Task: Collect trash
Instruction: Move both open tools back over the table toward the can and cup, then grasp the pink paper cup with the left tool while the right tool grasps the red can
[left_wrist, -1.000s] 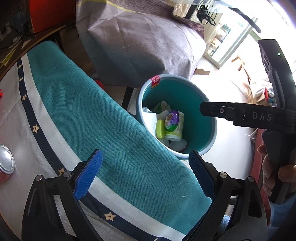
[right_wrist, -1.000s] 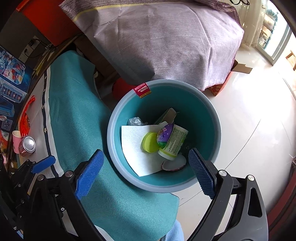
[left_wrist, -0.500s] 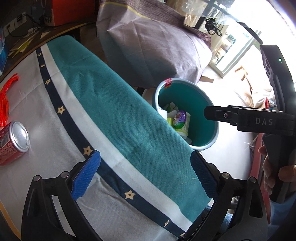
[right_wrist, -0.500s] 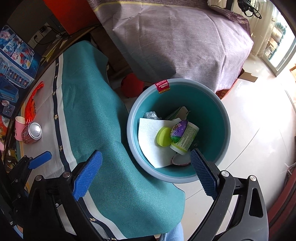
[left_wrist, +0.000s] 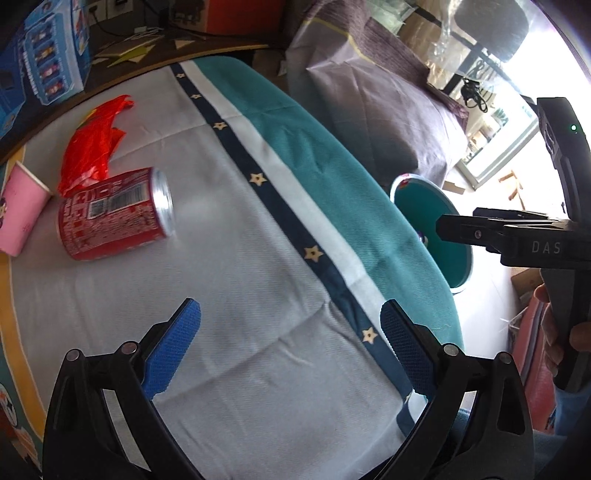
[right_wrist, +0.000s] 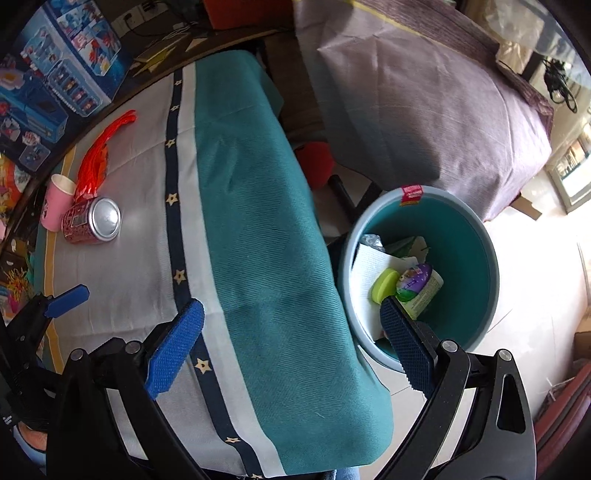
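Observation:
A red soda can (left_wrist: 110, 214) (right_wrist: 92, 221) lies on its side on the grey tablecloth, far left of both views. A red plastic wrapper (left_wrist: 94, 140) (right_wrist: 98, 155) and a pink paper cup (left_wrist: 18, 210) (right_wrist: 57, 195) lie right behind it. My left gripper (left_wrist: 291, 332) is open and empty over the cloth, short of the can. The teal bin (right_wrist: 476, 236) (left_wrist: 450, 254) stands on the floor beside the table, holding a yoghurt cup (right_wrist: 419, 286), a green lid (right_wrist: 384, 282) and white paper. My right gripper (right_wrist: 291, 328) is open and empty above the table's edge.
A teal, white and navy starred cloth (right_wrist: 251, 221) drapes over the table edge. A blue toy box (left_wrist: 40, 59) stands at the back left. A purple-covered piece of furniture (right_wrist: 424, 92) sits behind the bin. A hand (left_wrist: 576, 332) holds the right gripper's handle.
Both grippers swung left, away from the bin and over the table. The can, wrapper and cup came into the left wrist view. Both stayed open and empty.

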